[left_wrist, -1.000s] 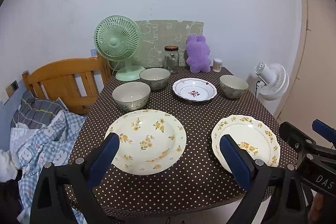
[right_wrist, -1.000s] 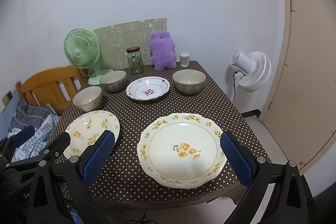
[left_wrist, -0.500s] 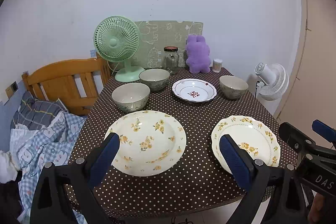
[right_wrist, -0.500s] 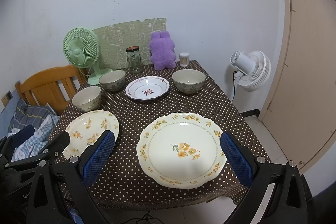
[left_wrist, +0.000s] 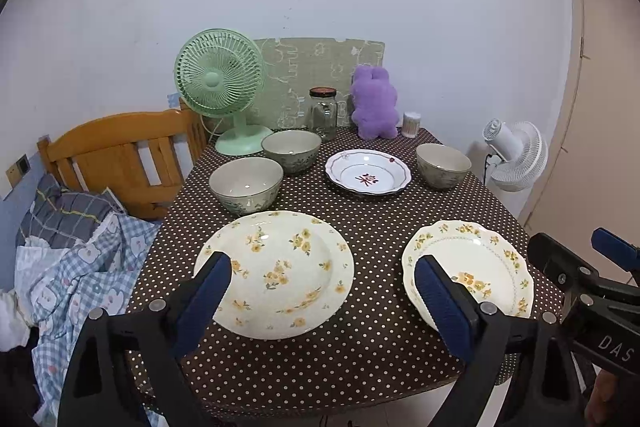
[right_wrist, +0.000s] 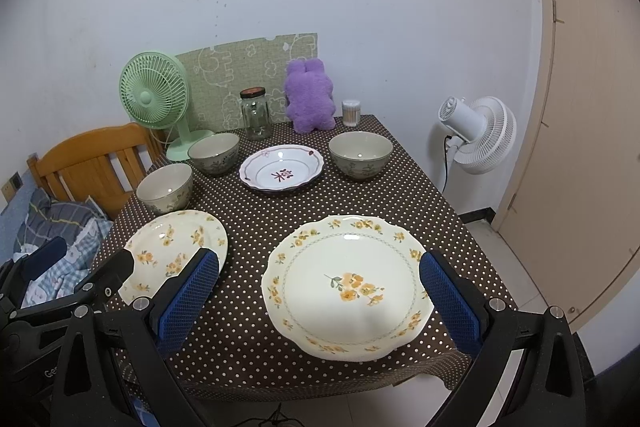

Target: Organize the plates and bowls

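On the brown dotted table lie two cream plates with yellow flowers: a left one and a scalloped right one. A white plate with a red motif sits behind them. Three grey-green bowls stand at the back: two on the left and one on the right. My left gripper is open and empty above the table's front edge. My right gripper is open and empty over the scalloped plate.
A green desk fan, a glass jar, a purple plush toy and a small container line the back edge. A wooden chair with clothes stands left. A white floor fan and a door are right.
Both views have drifted very slightly; the dishes have not moved and both grippers stay open.
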Demonstrator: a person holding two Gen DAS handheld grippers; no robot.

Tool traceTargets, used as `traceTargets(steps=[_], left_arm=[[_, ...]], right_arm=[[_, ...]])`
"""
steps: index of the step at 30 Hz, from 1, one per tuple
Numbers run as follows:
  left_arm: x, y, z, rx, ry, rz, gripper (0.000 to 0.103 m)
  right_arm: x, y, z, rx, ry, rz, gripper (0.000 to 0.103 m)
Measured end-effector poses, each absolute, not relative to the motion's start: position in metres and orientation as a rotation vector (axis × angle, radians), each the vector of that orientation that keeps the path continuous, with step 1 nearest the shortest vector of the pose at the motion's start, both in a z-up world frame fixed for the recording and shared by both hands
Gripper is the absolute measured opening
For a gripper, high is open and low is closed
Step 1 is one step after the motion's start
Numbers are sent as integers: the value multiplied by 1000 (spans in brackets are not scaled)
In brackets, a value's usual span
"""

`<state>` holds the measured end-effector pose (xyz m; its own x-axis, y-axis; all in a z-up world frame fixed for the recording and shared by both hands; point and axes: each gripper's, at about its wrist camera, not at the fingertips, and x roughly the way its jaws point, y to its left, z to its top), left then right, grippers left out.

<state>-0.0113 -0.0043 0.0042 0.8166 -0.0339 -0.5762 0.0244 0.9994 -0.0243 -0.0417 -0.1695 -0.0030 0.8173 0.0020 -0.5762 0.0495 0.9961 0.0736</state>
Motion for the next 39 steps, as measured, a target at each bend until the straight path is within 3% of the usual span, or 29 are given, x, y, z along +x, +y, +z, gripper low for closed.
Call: traceTargets(steps=[23, 39], left_arm=[[52, -65, -12, 21, 673, -95, 83], [99, -126, -80, 9, 855, -40, 78]], right_arm=[[5, -209, -22, 121, 689, -119, 97], [75, -261, -78, 96, 816, -51, 92]])
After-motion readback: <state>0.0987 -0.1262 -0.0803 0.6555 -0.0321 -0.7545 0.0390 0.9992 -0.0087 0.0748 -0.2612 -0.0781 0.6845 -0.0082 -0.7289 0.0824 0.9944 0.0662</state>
